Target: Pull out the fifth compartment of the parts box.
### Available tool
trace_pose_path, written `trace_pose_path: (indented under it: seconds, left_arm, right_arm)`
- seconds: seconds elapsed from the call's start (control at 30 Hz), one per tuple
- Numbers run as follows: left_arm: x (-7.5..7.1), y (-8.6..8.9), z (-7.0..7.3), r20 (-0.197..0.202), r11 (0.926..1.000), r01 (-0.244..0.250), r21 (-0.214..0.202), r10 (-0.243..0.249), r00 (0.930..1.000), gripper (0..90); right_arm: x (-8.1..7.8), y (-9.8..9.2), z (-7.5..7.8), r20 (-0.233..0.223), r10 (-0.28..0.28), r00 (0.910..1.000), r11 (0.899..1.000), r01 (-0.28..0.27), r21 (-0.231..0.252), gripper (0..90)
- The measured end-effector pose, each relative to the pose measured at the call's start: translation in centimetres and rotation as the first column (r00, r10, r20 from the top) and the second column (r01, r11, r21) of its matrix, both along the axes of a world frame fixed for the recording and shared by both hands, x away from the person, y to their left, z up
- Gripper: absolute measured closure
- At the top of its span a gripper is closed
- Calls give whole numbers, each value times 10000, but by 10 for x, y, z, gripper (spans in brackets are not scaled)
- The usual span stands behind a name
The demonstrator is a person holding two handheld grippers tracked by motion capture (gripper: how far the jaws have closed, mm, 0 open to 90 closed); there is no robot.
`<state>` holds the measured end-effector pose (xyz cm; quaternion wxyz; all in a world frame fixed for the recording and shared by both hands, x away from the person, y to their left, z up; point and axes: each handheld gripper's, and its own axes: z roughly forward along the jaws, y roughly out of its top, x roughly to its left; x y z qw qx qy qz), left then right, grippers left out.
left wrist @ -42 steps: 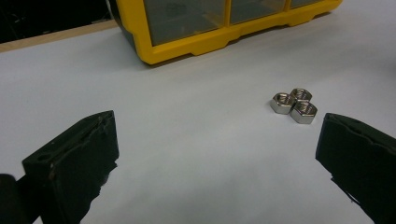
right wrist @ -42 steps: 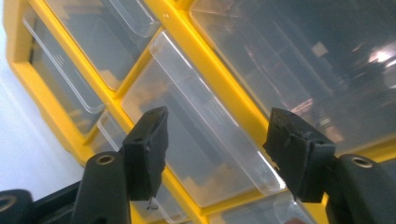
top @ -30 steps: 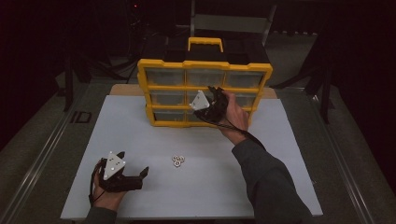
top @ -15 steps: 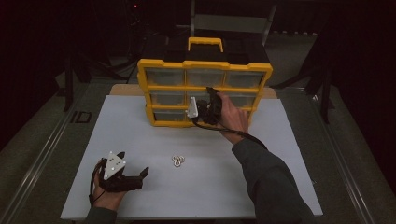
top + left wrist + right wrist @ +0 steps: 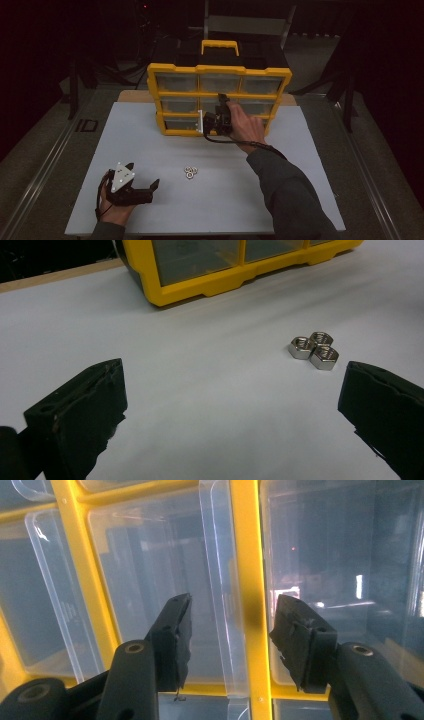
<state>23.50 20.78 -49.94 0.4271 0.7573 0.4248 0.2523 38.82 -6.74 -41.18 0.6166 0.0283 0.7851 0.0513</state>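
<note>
Three hex nuts (image 5: 314,350); one yellow drawer organizer (image 5: 219,75), nine clear drawers; two claws.

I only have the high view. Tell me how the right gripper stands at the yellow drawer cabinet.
Observer: In the right gripper view, the right gripper is open, its jaws either side of a clear drawer handle beside a yellow divider of the drawer cabinet. Whether they touch it, I cannot tell.
Operator: Now report the left gripper.
Observer: The left gripper is open wide and empty, low over the white table.
Operator: Describe those small metal bits on the table.
Observer: Three hex nuts, clustered and touching, lying ahead of the left gripper, toward its right jaw.
</note>
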Motion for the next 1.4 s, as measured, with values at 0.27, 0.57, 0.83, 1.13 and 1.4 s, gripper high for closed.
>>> trace_pose_path:
  seconds: [0.27,0.57,0.83,1.13,1.4]
  left_arm:
    - [0,-1,0,-20,10000,26,14,-26,10000,0]
    - [0,-1,0,-44,9999,110,33,-110,9999,0]
    - [0,-2,-1,-59,9999,129,35,-128,9999,0]
    - [0,-2,-1,-61,9999,129,45,-128,9999,0]
    - [0,-2,-1,-72,9999,133,40,-132,9999,0]
  right_arm:
    - [2,2,-7,598,-116,9981,9964,165,-826,541]
    - [4,3,-7,795,-131,9968,9943,214,-1049,636]
    - [6,6,-11,986,-229,9949,9936,336,-1082,652]
    - [7,6,-14,1213,-230,9924,9920,377,-1204,657]
    - [8,6,-18,1498,-211,9885,9900,416,-1351,657]
